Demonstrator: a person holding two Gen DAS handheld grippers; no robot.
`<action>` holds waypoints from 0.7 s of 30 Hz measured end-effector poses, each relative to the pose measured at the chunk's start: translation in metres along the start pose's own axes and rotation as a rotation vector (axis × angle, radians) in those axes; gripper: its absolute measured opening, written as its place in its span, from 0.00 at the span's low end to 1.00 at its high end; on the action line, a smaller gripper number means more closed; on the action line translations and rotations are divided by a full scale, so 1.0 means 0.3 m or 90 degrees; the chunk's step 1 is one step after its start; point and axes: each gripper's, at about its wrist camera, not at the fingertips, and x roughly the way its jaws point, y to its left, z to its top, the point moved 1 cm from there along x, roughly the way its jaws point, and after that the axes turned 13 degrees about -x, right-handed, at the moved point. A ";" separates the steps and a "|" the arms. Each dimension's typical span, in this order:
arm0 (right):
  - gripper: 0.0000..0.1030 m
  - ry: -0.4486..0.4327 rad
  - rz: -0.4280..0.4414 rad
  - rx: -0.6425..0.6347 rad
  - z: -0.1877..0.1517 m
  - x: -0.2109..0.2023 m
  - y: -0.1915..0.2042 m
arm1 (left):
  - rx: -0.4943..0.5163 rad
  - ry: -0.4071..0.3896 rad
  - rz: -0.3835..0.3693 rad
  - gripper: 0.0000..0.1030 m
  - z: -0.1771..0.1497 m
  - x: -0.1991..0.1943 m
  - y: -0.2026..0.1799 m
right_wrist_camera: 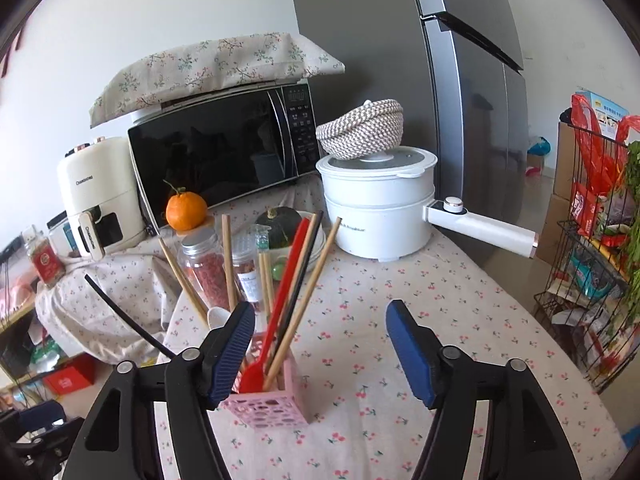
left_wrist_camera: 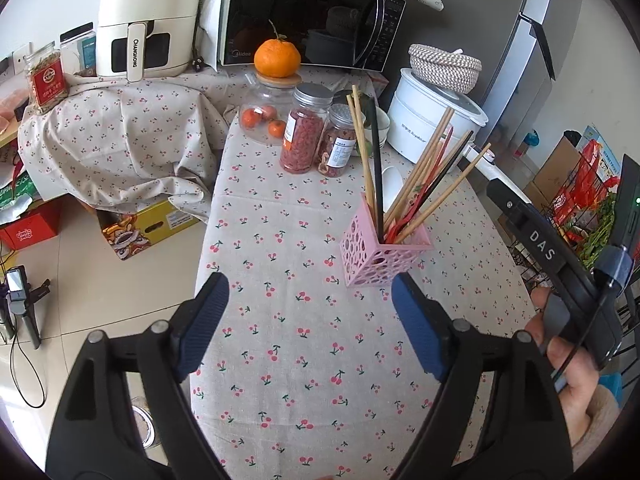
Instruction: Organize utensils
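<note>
A pink perforated holder (left_wrist_camera: 384, 258) (right_wrist_camera: 268, 406) stands upright on the cherry-print tablecloth (left_wrist_camera: 288, 340). Several wooden chopsticks (left_wrist_camera: 424, 168) (right_wrist_camera: 316, 276), a black chopstick (left_wrist_camera: 376, 160) (right_wrist_camera: 120, 312) and a red spatula (right_wrist_camera: 256, 372) lean out of it. My left gripper (left_wrist_camera: 310, 284) is open just in front of the holder, and nothing is between its blue pads. My right gripper (right_wrist_camera: 320, 308) is open above and to the right of the holder; its left finger (right_wrist_camera: 234, 344) overlaps the utensils in the picture. A white spoon (left_wrist_camera: 392, 180) lies behind the holder.
Two jars of dried red goods (left_wrist_camera: 304, 132) and a glass jar topped with an orange (left_wrist_camera: 277, 58) stand behind the holder. A white electric pot (right_wrist_camera: 380, 208) with a long handle, a microwave (right_wrist_camera: 224, 152), an air fryer (left_wrist_camera: 148, 20) and a fridge (right_wrist_camera: 472, 80) line the back. A wire rack (right_wrist_camera: 592, 264) stands at the right.
</note>
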 end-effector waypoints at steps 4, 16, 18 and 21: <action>0.85 0.075 0.011 -0.016 -0.019 -0.058 -0.075 | 0.006 0.000 0.020 0.92 -0.048 -0.016 -0.061; 1.00 0.156 -0.010 -0.097 -0.089 -0.287 -0.261 | 0.059 -0.049 0.064 0.96 -0.174 -0.128 -0.218; 1.00 0.141 -0.011 -0.119 -0.088 -0.329 -0.267 | 0.062 -0.060 0.070 0.96 -0.183 -0.148 -0.234; 1.00 0.126 -0.004 -0.134 -0.086 -0.367 -0.273 | 0.065 -0.076 0.071 0.96 -0.202 -0.171 -0.261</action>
